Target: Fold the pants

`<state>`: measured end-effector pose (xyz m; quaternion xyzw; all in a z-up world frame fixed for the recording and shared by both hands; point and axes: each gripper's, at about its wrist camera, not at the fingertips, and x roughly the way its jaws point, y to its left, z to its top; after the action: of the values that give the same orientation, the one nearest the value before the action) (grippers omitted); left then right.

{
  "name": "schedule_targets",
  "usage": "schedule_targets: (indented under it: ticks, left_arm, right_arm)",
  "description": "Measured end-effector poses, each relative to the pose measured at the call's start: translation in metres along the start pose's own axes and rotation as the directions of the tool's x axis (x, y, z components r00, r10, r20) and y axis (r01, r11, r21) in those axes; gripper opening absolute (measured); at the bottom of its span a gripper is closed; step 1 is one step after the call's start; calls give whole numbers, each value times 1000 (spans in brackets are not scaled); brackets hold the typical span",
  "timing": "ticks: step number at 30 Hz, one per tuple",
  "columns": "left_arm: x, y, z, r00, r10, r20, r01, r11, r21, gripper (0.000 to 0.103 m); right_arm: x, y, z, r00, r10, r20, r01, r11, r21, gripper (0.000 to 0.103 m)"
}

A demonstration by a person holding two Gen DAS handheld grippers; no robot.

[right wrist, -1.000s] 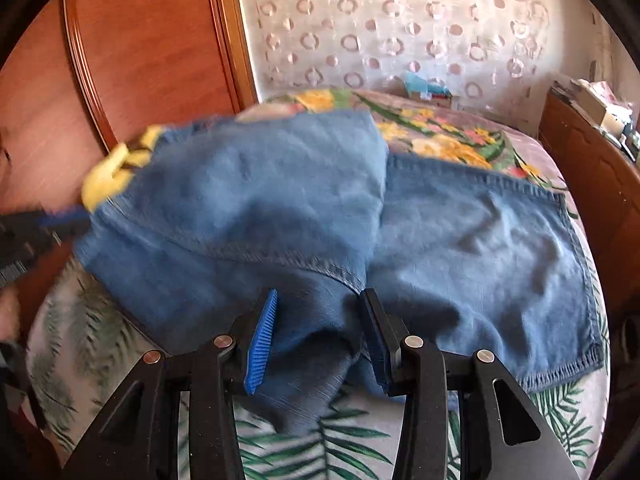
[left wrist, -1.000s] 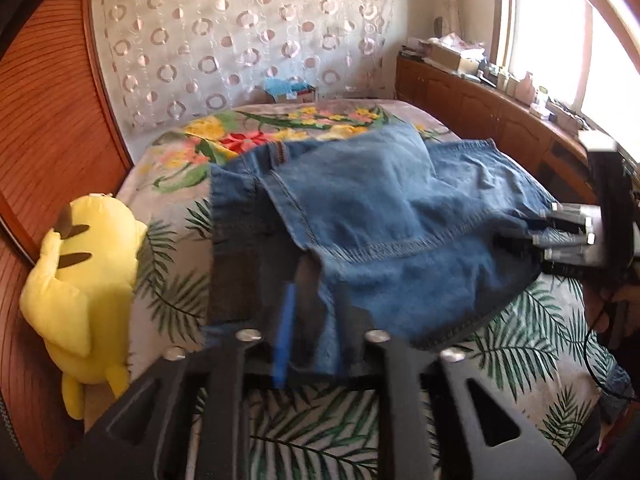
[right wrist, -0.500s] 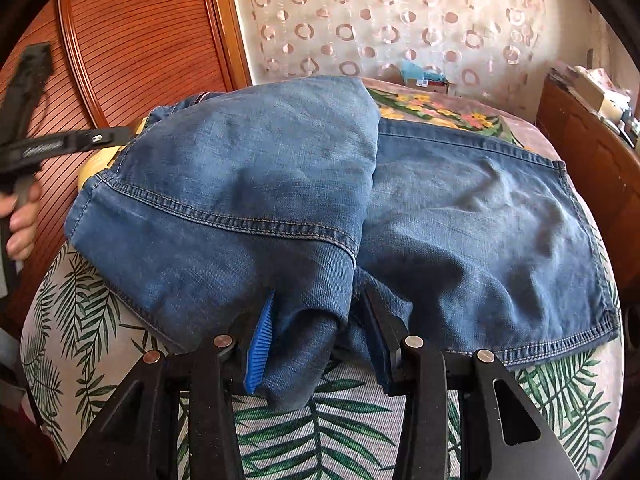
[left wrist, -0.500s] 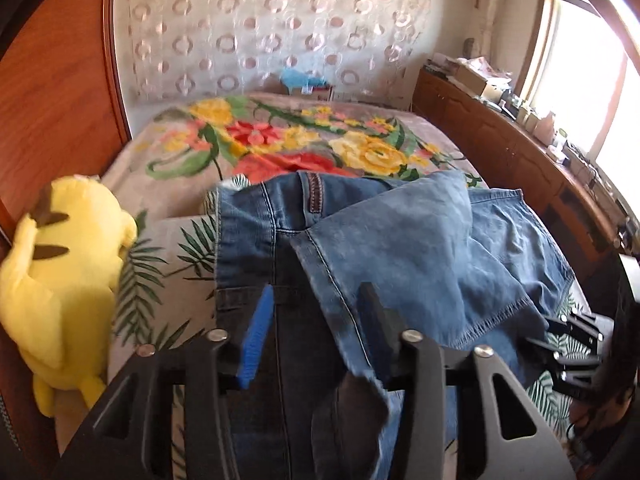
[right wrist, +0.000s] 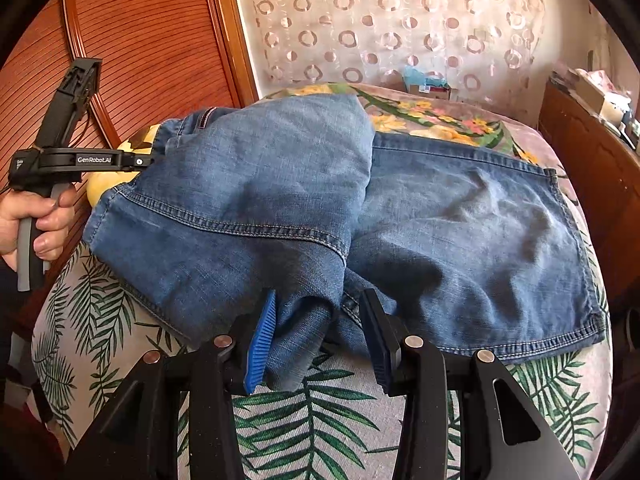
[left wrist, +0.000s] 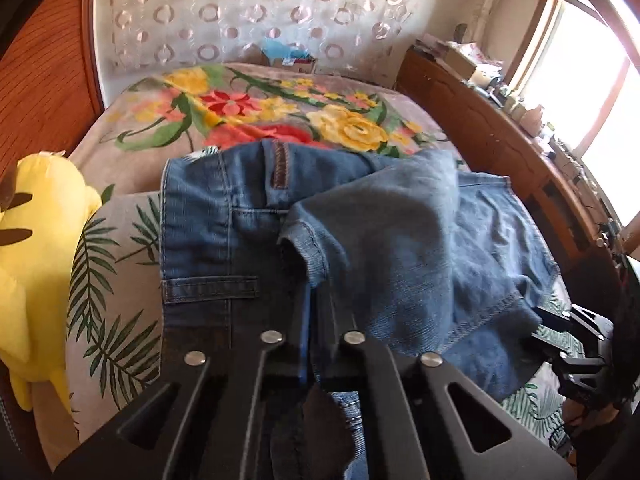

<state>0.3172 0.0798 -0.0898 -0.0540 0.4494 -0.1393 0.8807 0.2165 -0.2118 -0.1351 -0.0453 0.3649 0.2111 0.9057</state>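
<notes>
A yellow plush toy (left wrist: 38, 248) lies at the bed's left edge beside the wooden headboard (right wrist: 152, 36), and a cluttered wooden cabinet (left wrist: 492, 128) runs under the window. The jeans (right wrist: 460, 240) lie across the bed (left wrist: 120, 280) on its leaf-and-flower cover, one leg folded over the other. The left claw (left wrist: 316, 316) is closed tight, apparently pinching a denim edge, though its tips are buried. The right claw (right wrist: 320, 336) stands part open around a bunched hem.
</notes>
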Motion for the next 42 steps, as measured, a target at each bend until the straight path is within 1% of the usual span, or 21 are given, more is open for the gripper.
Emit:
schedule_targets:
  ticks: [2, 5, 7, 12, 15, 18, 22, 24, 26, 27, 28, 29, 32, 33, 34, 35, 36, 37, 38, 39, 42]
  left_arm:
    - [-10, -2, 2, 999, 27, 28, -28, 999, 18, 2]
    - [-35, -3, 9, 991, 83, 104, -88, 995, 39, 1]
    - [-55, -1, 15, 983, 102, 155, -110, 993, 43, 1]
    - [-87, 13, 31, 959, 159, 235, -172, 985, 35, 1]
    - [-91, 32, 38, 954, 196, 228, -198, 980, -12, 1]
    - [-76, 47, 29, 954, 241, 178, -241, 970, -21, 1]
    - [-64, 53, 13, 955, 258, 149, -256, 966, -36, 2]
    - [-63, 53, 6, 959, 244, 143, -242, 970, -34, 7]
    - [-66, 49, -2, 959, 244, 146, -243, 970, -19, 17]
    - [-67, 45, -8, 960, 234, 153, -237, 972, 0, 20]
    - [-69, 40, -12, 961, 227, 158, -232, 973, 14, 27]
    - [-70, 37, -16, 962, 220, 161, -228, 973, 30, 38]
    - [-69, 27, -29, 963, 212, 164, -226, 972, 71, 61]
    - [-67, 24, -35, 964, 209, 163, -225, 971, 83, 64]
    - [-66, 22, -37, 965, 205, 161, -221, 971, 89, 71]
    - [-64, 20, -40, 967, 199, 159, -215, 972, 94, 72]
    - [-62, 18, -43, 967, 198, 158, -215, 972, 98, 72]
    - [-60, 17, -47, 965, 206, 161, -224, 969, 103, 72]
    - [-59, 16, -50, 964, 210, 160, -228, 968, 105, 72]
    - [-56, 16, -53, 967, 207, 151, -224, 969, 107, 72]
    - [-46, 20, -62, 969, 215, 120, -227, 969, 100, 72]
  right_arm:
    - [0, 0, 0, 1000, -3, 0, 3, 1000, 0, 44]
    - [-1, 1, 2, 1000, -6, 2, 6, 1000, -1, 44]
    - [-2, 3, 4, 1000, -5, 3, 5, 1000, -4, 44]
    - [-4, 8, 8, 1000, 10, 17, -10, 1000, -8, 44]
    - [-6, 11, 9, 1000, 18, 21, -18, 1000, -14, 44]
    - [-11, 13, 8, 999, 32, 31, -31, 999, -22, 44]
    - [-17, 13, 7, 998, 37, 50, -36, 999, -21, 44]
    - [-17, 14, 7, 998, 41, 56, -39, 999, -22, 44]
    - [-16, 15, 7, 998, 44, 55, -42, 999, -30, 44]
    - [-15, 17, 7, 998, 41, 57, -39, 999, -33, 44]
    - [-14, 17, 6, 997, 43, 57, -41, 999, -34, 44]
    - [-12, 18, 6, 997, 48, 55, -46, 998, -32, 44]
    - [-7, 21, 6, 997, 52, 50, -50, 998, -34, 44]
    - [-5, 23, 7, 997, 53, 51, -51, 998, -37, 44]
    - [-4, 25, 7, 997, 58, 54, -56, 997, -43, 43]
    - [-3, 27, 6, 996, 62, 58, -59, 997, -52, 29]
    - [-2, 28, 6, 997, 55, 57, -52, 997, -58, 22]
    - [-1, 29, 5, 997, 50, 54, -47, 997, -63, 11]
    - [-1, 30, 4, 997, 62, 48, -58, 996, -68, 7]
    - [-2, 31, 2, 996, 75, 41, -72, 994, -81, 5]
    - [-4, 30, -7, 998, 52, 19, -50, 993, -110, 3]
